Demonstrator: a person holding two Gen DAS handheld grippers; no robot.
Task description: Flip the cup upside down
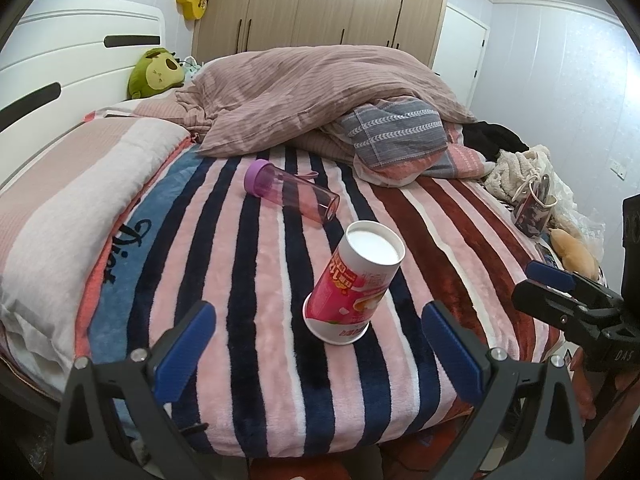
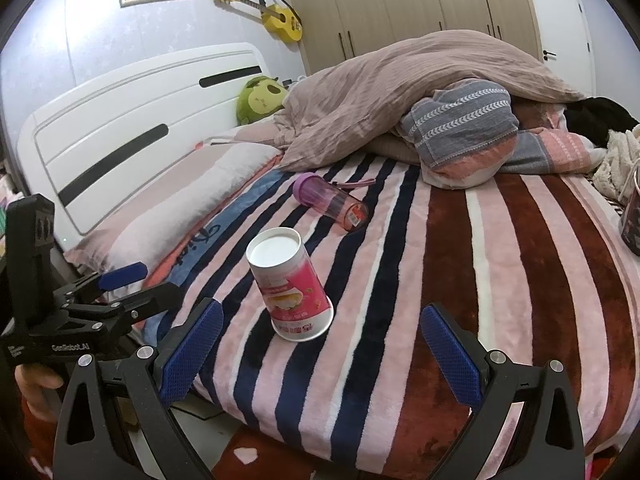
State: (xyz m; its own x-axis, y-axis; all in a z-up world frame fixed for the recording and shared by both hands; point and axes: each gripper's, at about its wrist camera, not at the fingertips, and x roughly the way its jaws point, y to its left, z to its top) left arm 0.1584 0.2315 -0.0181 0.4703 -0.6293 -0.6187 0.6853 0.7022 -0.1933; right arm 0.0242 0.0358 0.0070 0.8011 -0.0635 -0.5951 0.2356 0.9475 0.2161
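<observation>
From the left wrist view, a white headboard (image 1: pixel 60 64) and a green plush toy (image 1: pixel 156 72) lie far off to the left of the left tool (image 1: pixel 318 344), with a pale pillow (image 1: pixel 80 208) along that side of the bed. The left tool stands released — its blue pads (image 1: pixel 186 350) are spread wide with nothing between them. Straight ahead of it, just beyond the pads and about midway between them, the pink cup (image 1: pixel 354 284) stands mouth-down on the striped blanket (image 1: pixel 248 280), its white base facing up and the body leaning a little. Further ahead and slightly left lies a purple bottle (image 1: pixel 292 196) on its side, well apart from the cup, and behind that a heap of brownish duvet (image 1: pixel 312 92). To the right of the left tool the right tool (image 1: pixel 560 292) enters from the edge, also unclenched and touching nothing. In the right wrist view the order mirrors: the left tool (image 2: pixel 120 284) shows at the left edge, the cup (image 2: pixel 290 288) sits ahead and a little left of centre between the right tool's (image 2: pixel 322 344) wide-spread pads — free of both tools — and the bottle (image 2: pixel 332 202) lies beyond it.
</observation>
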